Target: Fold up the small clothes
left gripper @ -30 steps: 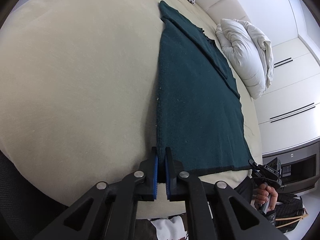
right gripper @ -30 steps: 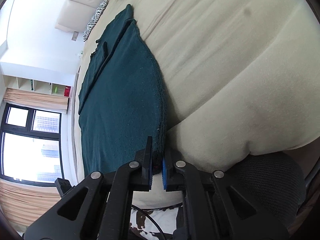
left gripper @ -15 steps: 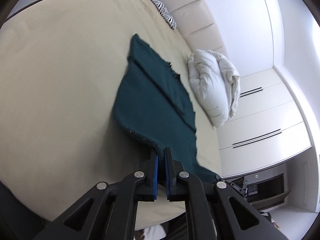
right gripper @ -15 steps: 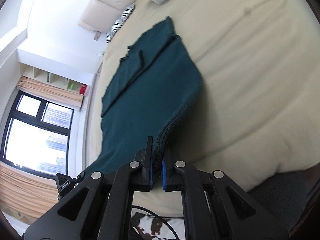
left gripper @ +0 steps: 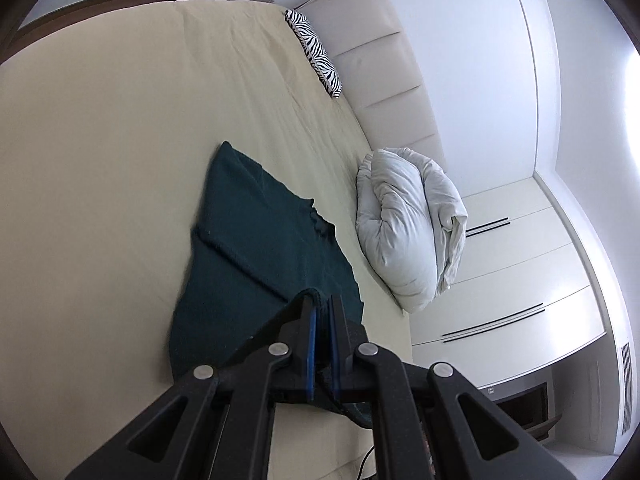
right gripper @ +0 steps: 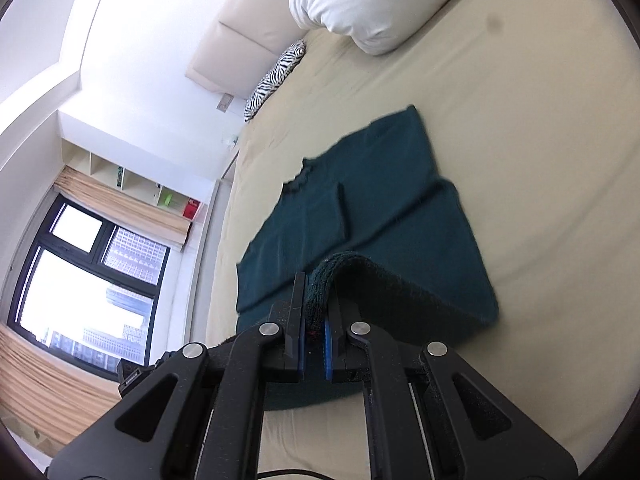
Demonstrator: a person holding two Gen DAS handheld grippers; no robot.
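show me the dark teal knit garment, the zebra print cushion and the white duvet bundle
dark teal knit garment [left gripper: 256,248], left wrist view, flat middle of the cloth
zebra print cushion [left gripper: 316,54], left wrist view, centre of its striped face
white duvet bundle [left gripper: 404,228], left wrist view, middle of its crumpled side

No readable text anywhere — perhaps faint marks on the dark appliance [left gripper: 516,402], too blurred.

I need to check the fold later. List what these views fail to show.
- Left wrist: the teal garment's near hem, hidden behind the left gripper.
- Right wrist: the garment under its lifted corner, covered by that fold and the right gripper.
- Right wrist: shelf items, too small to identify.
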